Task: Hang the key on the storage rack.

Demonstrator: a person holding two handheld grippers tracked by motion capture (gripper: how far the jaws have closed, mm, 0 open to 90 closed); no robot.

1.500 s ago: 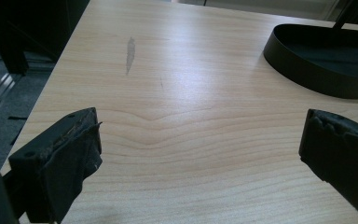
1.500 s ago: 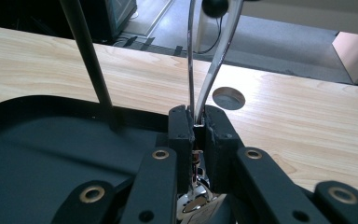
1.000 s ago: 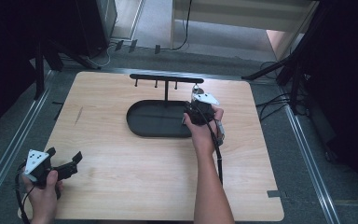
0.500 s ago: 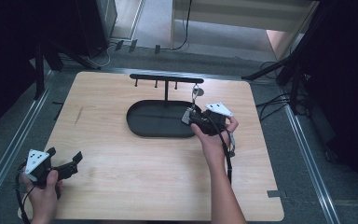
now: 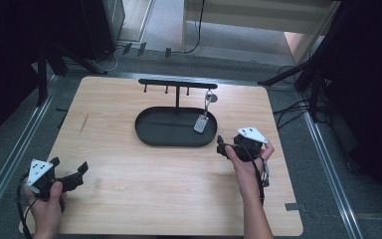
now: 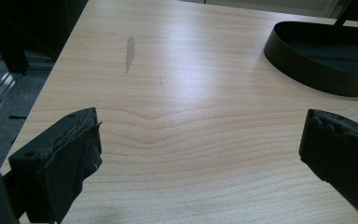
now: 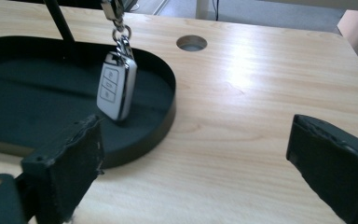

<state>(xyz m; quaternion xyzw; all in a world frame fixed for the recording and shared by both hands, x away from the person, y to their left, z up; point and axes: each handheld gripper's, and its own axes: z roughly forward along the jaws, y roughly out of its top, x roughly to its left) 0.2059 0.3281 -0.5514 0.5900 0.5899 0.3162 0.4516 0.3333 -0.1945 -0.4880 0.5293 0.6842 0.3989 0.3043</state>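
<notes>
A white key fob (image 5: 201, 123) hangs by its chain from the right hook of a black rack (image 5: 175, 82), dangling over the right end of a black oval tray (image 5: 166, 127). My right gripper (image 5: 222, 147) is open just right of the tray, apart from the fob. In the right gripper view the key fob (image 7: 116, 91) hangs ahead of the left jaw, over the tray (image 7: 167, 119), and the right gripper (image 7: 196, 163) holds nothing. My left gripper (image 5: 69, 168) is open and empty at the table's near left corner; the left gripper (image 6: 200, 154) faces bare wood.
A round hole (image 7: 191, 43) sits in the wooden table (image 5: 129, 199) behind the tray's right end. A grey smudge (image 6: 130, 50) marks the wood at left. Metal rails and cables border the table (image 5: 323, 149). The tray (image 6: 326, 60) lies ahead-right of the left gripper.
My right gripper has pulled back from the rack's right hook toward the near right, leaving the key fob hanging there. The left gripper has stayed put.
</notes>
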